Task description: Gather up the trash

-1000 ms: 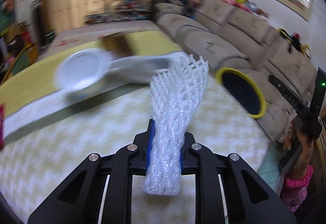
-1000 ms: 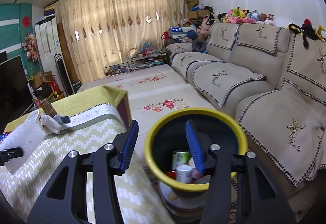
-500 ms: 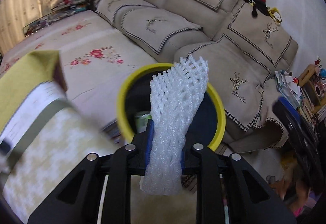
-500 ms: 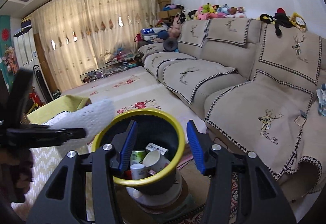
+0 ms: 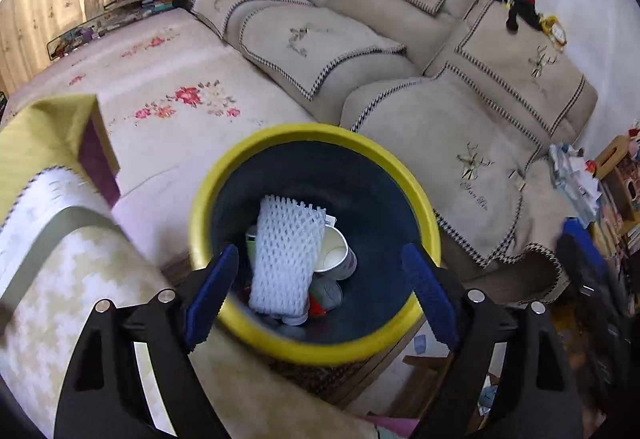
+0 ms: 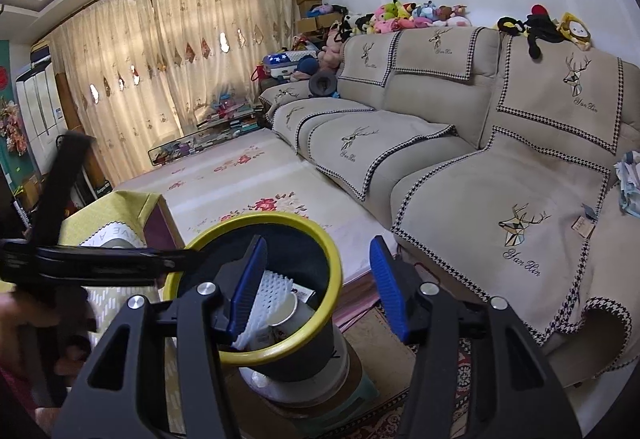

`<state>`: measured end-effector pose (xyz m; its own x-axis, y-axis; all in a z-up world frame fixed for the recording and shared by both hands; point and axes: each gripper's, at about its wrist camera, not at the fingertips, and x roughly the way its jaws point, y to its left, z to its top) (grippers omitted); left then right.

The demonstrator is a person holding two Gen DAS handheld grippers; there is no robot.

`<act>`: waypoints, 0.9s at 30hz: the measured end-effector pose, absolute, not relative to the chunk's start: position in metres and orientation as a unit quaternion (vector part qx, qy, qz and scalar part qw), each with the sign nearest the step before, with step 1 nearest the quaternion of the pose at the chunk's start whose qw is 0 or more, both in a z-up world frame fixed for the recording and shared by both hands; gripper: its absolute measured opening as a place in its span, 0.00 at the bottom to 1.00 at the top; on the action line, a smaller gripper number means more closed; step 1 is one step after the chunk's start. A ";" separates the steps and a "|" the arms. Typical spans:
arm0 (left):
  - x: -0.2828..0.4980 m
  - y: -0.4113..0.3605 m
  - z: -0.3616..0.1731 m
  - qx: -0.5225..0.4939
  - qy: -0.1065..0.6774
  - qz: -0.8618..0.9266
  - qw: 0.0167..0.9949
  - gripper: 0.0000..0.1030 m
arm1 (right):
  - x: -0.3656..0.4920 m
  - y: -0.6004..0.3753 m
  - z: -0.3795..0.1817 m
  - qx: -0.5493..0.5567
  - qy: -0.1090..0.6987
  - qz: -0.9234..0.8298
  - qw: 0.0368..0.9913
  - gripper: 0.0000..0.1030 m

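A white foam net sleeve [image 5: 286, 259] lies inside the dark bin with a yellow rim [image 5: 312, 133], on top of a paper cup [image 5: 336, 255] and other trash. My left gripper [image 5: 320, 291] is open and empty just above the bin's near rim. In the right wrist view the same bin [image 6: 332, 251] and sleeve [image 6: 266, 299] show. My right gripper [image 6: 316, 287] is open and empty over the bin's right side. The left gripper's arm [image 6: 100, 263] reaches in from the left.
A table with a cream zigzag cloth [image 5: 68, 271] stands left of the bin. A beige sofa [image 5: 460, 111] runs behind and to the right. A floral rug [image 5: 168, 107] covers the floor. The bin sits on a stool [image 6: 320, 387].
My left gripper swung from the table to over the bin, opened, and let the foam net sleeve drop in. The right gripper stayed open and drifted right.
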<state>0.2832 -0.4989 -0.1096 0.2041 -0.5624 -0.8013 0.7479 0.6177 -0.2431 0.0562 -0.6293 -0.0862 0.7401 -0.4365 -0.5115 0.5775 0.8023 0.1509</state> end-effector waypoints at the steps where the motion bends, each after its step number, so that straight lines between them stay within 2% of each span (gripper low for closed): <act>1: 0.281 -0.484 -0.102 0.090 0.459 -0.426 0.775 0.84 | 0.058 -0.627 -0.087 0.151 0.234 -0.273 0.921 0.50; 7: 0.258 -0.386 -0.064 0.050 0.402 -0.402 0.821 0.91 | 0.072 -0.612 -0.087 0.144 0.246 -0.251 0.925 0.51; 15: 0.245 -0.203 -0.041 -0.025 0.349 -0.292 0.890 0.94 | 0.105 -0.569 -0.079 0.113 0.256 -0.209 0.937 0.53; 20: 0.238 -0.088 -0.048 -0.031 0.305 -0.176 0.935 0.95 | 0.138 -0.527 -0.069 0.091 0.260 -0.156 0.949 0.55; 27: 0.249 0.018 -0.078 -0.068 0.295 -0.079 0.950 0.95 | 0.196 -0.459 -0.054 0.066 0.277 -0.056 0.957 0.55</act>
<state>0.2485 0.0177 -0.0782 0.8136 -0.1912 -0.5491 0.1105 0.9780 -0.1769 0.1961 -0.4585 -0.0545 0.8396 -0.0714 -0.5384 0.1447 0.9849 0.0952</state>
